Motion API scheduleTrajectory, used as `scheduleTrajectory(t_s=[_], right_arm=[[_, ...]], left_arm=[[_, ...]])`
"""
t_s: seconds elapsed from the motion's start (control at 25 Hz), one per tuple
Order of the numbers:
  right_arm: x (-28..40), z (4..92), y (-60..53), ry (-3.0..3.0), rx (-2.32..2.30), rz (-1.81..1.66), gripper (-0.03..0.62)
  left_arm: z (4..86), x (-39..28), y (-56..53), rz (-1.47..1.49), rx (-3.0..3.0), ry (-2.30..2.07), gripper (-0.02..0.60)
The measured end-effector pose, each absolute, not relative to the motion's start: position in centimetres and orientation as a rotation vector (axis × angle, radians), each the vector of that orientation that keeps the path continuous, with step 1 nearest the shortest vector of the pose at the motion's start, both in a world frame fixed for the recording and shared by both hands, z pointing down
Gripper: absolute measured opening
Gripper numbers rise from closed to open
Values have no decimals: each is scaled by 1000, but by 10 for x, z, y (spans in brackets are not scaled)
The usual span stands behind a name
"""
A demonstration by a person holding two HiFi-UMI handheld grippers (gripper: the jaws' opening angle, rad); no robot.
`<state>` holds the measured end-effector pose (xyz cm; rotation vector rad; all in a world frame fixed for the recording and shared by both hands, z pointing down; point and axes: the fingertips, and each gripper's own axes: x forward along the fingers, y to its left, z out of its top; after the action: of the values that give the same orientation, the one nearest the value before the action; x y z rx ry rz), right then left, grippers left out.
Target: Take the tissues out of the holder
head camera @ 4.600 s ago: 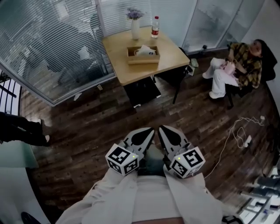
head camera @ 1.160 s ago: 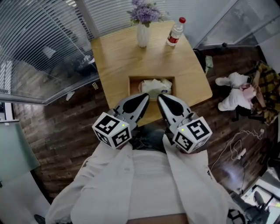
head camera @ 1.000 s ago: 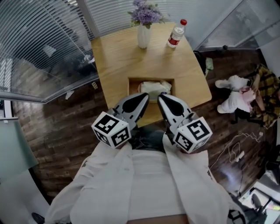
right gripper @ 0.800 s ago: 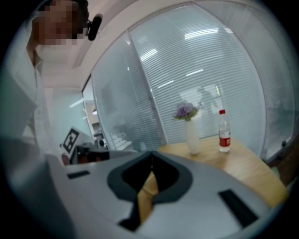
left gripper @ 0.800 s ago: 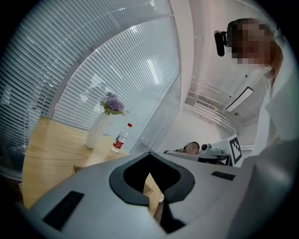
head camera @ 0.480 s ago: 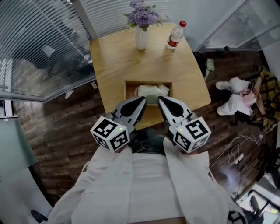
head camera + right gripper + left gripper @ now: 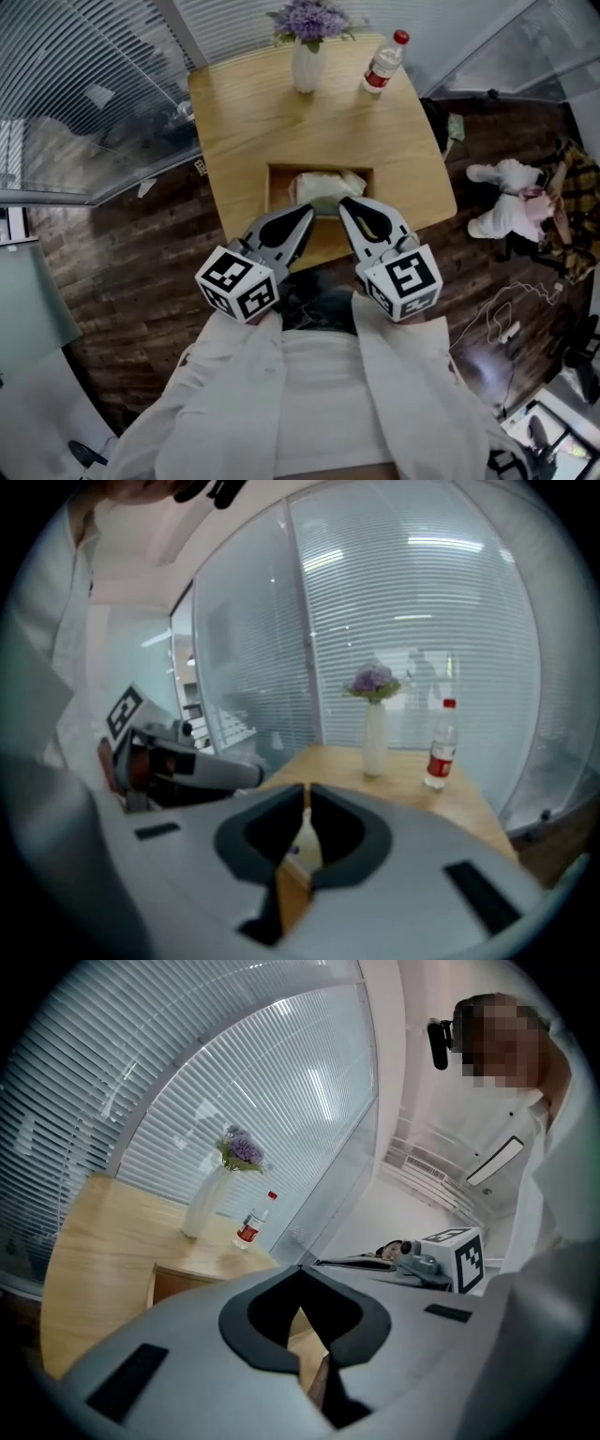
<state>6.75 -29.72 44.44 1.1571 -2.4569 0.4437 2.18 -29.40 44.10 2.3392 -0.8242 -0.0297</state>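
1. My left gripper [image 7: 306, 214]: jaws pressed together, empty; at the holder's near edge.
2. My right gripper [image 7: 348, 203]: jaws likewise together, empty; beside the left.
3. Tissues [image 7: 324, 187]: inside wooden holder [image 7: 277, 178], on table [image 7: 244, 112].
4. Vase [image 7: 306, 67], bottle [image 7: 384, 64]: table's far edge.

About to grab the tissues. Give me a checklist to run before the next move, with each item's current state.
1. Tissues in the holder: ok, bunched inside it.
2. Left gripper open for a grab: not ok, jaws shut, nothing between them.
3. Right gripper open: not ok, jaws shut, nothing between them.
4. Grippers at the holder: ok in the head view, both tips by its near edge; height above it, cannot tell.
5. Vase and bottle out of the way: ok, both at the table's far edge.
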Motion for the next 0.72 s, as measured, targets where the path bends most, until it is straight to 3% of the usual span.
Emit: scheduleTrajectory(t_s=[0.48,0.72], right_arm=[[56,484,-297,-2292,1005,315,25],[51,500,-306,-2246,938,228,81]], left_arm=[[467,24,-286,10,2288,-814,6],[477,27,-283,15,2260,-804,6]])
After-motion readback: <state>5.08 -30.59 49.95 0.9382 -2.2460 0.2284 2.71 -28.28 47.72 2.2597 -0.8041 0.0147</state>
